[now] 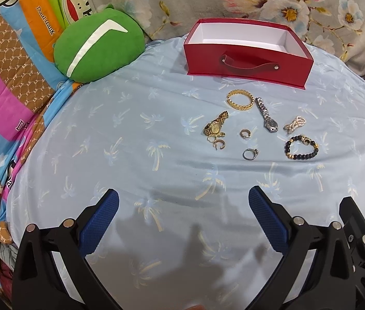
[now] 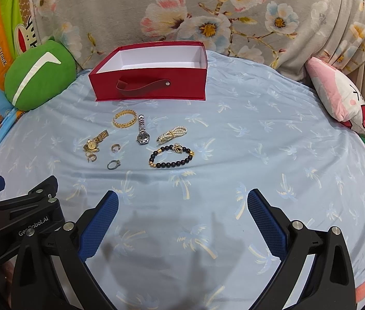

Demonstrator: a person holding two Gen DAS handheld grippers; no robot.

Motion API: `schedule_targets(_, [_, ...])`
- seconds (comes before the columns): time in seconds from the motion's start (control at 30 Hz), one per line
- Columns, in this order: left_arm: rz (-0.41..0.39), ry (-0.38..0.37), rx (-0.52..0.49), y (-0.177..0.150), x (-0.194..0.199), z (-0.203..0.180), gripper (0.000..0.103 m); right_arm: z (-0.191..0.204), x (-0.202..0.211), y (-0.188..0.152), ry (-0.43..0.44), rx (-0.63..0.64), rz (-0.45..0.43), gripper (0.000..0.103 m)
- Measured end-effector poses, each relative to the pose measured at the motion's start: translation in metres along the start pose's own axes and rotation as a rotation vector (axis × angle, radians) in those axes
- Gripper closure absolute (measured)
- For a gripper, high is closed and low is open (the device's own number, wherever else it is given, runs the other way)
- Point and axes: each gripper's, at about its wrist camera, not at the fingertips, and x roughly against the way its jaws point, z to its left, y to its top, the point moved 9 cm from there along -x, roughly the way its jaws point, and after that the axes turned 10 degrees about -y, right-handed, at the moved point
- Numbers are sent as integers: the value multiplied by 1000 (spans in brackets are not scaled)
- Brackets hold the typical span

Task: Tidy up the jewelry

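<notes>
An open, empty red box (image 1: pixel 247 63) (image 2: pixel 148 85) with a strap handle stands at the far side of the pale blue palm-print sheet. In front of it lie a gold bangle (image 1: pixel 240 99) (image 2: pixel 124 118), a silver watch (image 1: pixel 267 115) (image 2: pixel 141 130), a gold watch (image 1: pixel 215 125) (image 2: pixel 95 140), a pearl bracelet (image 1: pixel 294 124) (image 2: pixel 172 133), a black-and-gold bead bracelet (image 1: pixel 301 146) (image 2: pixel 172 156), hoop earrings (image 1: pixel 245 133) (image 2: pixel 115 147) and a ring (image 1: pixel 250 154) (image 2: pixel 113 164). My left gripper (image 1: pixel 183 204) and right gripper (image 2: pixel 182 204) are both open and empty, well short of the jewelry.
A green round cushion (image 1: pixel 99 49) (image 2: pixel 39 76) lies left of the box. A pink plush pillow (image 2: pixel 342 95) lies at the right. A floral blanket (image 2: pixel 208 13) rises behind the box. The left gripper's body (image 2: pixel 19 217) shows at the right view's lower left.
</notes>
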Motion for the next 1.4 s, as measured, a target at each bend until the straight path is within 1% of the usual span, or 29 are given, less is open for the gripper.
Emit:
schedule_targets(0.33, [0,3,1,-1,1,-2,5,-3,-2,-1,1,0,2,5])
schedule_targets(0.47, [2,3,1,-1,0,-3,5,3,0,-4,1,0,5,5])
schedule_targets(1.0, [2,-1,8,-6,-2,0,5,3,0,-5,2,-1,9,5])
schedule_targets(1.1, [7,-3,11,-8,-4,0,5,6,-11,-8,3,0,14,5])
schedule_targets(1.27, [13,-7,13,-8,-8,0,5,6,-16,-7,13,1,21,5])
schedule_targets(1.4, [24,-30,10,-7,-16,-2,5,7,-25,-4,32,5,27,5])
